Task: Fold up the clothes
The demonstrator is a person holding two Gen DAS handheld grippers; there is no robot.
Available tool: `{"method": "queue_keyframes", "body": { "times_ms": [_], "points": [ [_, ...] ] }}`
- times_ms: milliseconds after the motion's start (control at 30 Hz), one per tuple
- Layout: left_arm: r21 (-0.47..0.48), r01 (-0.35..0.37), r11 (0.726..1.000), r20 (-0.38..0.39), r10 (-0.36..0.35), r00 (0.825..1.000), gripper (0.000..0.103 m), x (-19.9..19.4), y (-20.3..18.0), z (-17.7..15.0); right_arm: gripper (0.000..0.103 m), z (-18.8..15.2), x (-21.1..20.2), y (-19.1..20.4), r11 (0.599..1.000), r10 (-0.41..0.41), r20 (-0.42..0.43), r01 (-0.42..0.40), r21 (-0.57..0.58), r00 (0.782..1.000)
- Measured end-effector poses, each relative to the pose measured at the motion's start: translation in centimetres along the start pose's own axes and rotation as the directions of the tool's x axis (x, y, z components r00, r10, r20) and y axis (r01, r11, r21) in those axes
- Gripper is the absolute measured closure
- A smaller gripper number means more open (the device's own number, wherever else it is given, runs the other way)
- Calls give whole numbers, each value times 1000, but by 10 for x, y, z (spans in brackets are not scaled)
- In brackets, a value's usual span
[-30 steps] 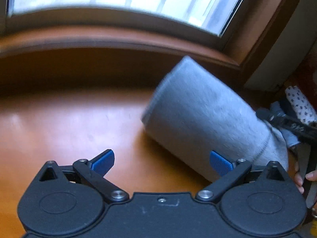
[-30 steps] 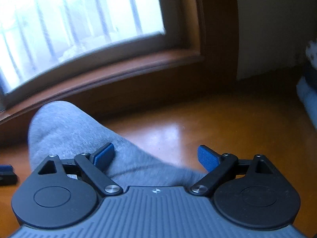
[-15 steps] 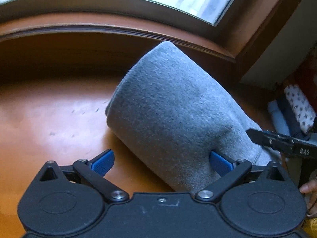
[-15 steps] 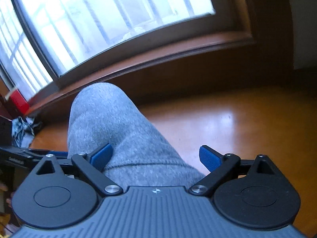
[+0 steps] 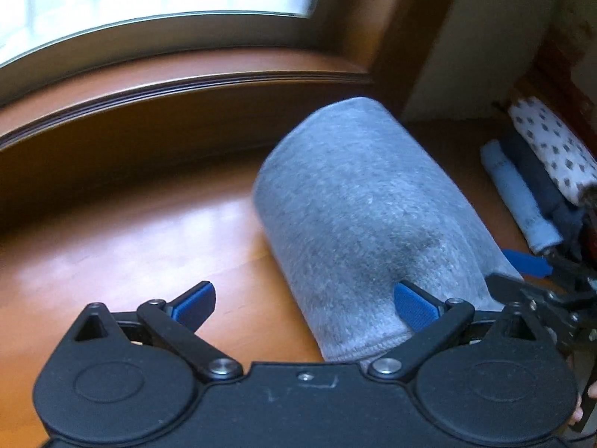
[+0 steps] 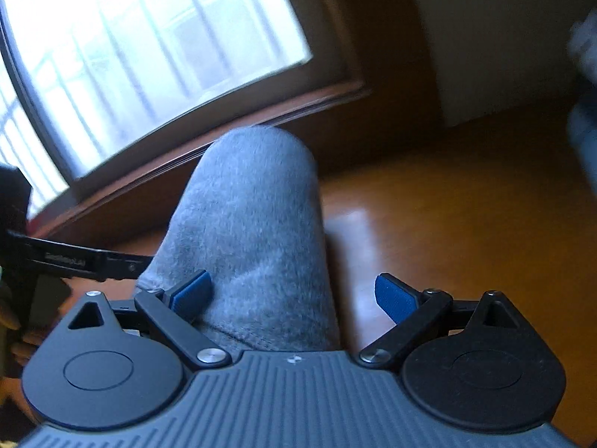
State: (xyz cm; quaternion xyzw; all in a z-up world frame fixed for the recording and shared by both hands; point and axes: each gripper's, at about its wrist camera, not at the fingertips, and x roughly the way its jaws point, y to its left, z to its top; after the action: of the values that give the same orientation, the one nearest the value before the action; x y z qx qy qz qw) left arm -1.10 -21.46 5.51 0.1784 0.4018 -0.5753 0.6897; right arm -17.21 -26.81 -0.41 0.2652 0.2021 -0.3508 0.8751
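a rolled grey garment lies on the wooden floor near the window-wall edge, with the left gripper and right gripper both spread apart flanking its near end, likely to steady it.

No text readable with certainty. One pale printed marking on black bar of left gripper, seen at left edge of right wrist view; letters too blurred to spell out. No labels, brands, numbers or signs elsewhere in either view.
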Motion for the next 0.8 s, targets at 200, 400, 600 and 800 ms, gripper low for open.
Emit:
{"method": "queue_keyframes", "body": {
  "times_ms": [200, 400, 600, 800],
  "points": [
    [129, 64, 990, -22, -62, 998, 0, 27, -53, 14, 8, 4, -22, -50, 987, -117, 37, 112, 112, 992],
    [275, 70, 959, -26, -66, 998, 0, 57, -93, 40, 8, -1, -45, -82, 967, -179, 69, 163, 195, 981],
    [354, 75, 932, -24, -71, 997, 0, 92, -130, 72, 8, -3, -60, -104, 950, -253, 114, 224, 219, 961],
    [368, 100, 925, -27, -97, 995, 0, 120, -176, 85, 9, 9, -70, -132, 921, -362, 147, 329, 211, 920]
  ]
}}
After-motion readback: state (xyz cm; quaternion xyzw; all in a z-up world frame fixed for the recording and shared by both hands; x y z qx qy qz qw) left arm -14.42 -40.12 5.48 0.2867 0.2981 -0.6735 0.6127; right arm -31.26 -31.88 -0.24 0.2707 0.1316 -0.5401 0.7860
